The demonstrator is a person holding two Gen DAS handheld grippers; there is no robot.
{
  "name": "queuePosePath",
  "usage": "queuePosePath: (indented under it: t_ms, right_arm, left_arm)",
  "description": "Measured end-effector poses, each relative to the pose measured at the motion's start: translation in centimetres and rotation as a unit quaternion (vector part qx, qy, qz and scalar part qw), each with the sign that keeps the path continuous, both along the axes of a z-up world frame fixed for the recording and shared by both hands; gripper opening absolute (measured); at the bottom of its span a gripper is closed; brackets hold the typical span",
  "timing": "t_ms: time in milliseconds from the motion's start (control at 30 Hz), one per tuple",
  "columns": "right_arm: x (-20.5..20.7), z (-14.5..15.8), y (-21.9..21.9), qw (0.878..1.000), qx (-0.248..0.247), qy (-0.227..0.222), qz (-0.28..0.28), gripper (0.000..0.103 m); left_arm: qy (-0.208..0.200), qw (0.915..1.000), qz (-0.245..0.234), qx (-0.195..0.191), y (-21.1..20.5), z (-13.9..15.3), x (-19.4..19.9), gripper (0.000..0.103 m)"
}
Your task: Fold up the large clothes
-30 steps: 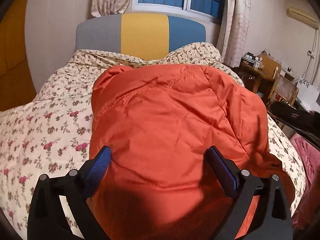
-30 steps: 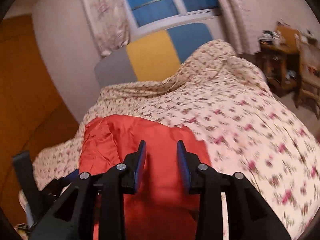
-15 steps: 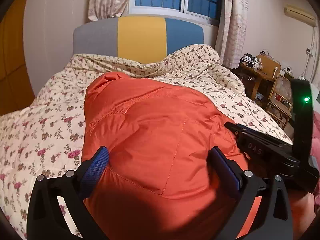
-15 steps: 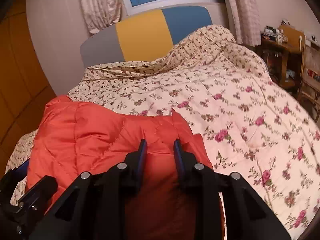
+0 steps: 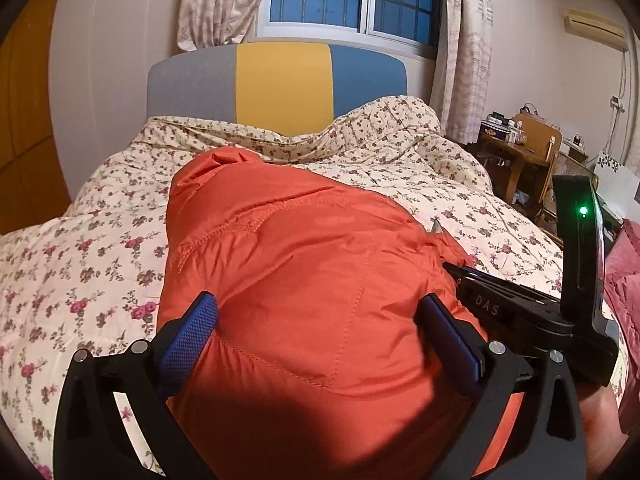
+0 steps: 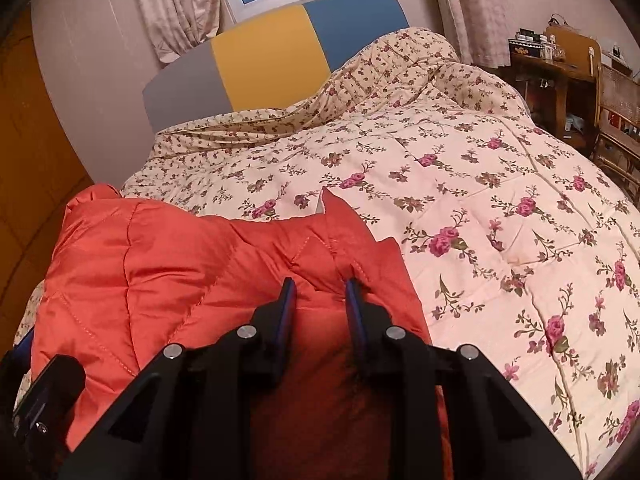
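The right gripper [image 6: 318, 286] has come down onto the bed, and its jaws have just been closing: they now pinch a ridge of the orange quilted jacket [image 6: 168, 264] near its right edge, with fabric bunched between the pads. The left gripper [image 5: 318, 316] sits spread wide over the jacket's middle, its blue pads [image 5: 188, 336] against the puffed fabric on either side but not squeezing it, so I read it as released, steadying rather than holding. The jacket lies as a padded, partly folded bundle on the floral quilt [image 6: 480, 200] at the near end of the bed, well short of the grey, yellow and blue headboard [image 5: 280, 80]. A second ago it stood higher; now it is settled flat, which suggests this fold is laid and the pinch is for tidying or the next fold.
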State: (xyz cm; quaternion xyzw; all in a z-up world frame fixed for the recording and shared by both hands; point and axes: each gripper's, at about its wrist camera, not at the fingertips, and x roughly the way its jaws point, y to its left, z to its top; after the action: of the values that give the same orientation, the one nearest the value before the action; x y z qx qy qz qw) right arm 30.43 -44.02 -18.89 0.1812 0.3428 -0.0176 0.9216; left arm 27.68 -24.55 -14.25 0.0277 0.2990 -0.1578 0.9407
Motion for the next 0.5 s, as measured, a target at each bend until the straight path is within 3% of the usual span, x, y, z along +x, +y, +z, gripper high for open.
queuePosePath:
  t_ms: [233,400,500]
  right_arm:
    - [-0.1,0.1,0.1,1.0,-0.002,0.002,-0.005,0.024]
    - [-0.1,0.1,0.1,1.0,-0.003,0.004,-0.005,0.024]
    - [-0.1,0.1,0.0,1.0,-0.005,0.006,-0.006,0.024]
  left_arm:
    - [0.014,0.9993,0.035,0.003,0.3,1.0,1.7,0.1]
    - [0.023,0.9951,0.096,0.01,0.6,2.6,5.3,0.1]
    - [0.057,0.9922,0.108,0.024,0.6,2.1,8.1,0.1]
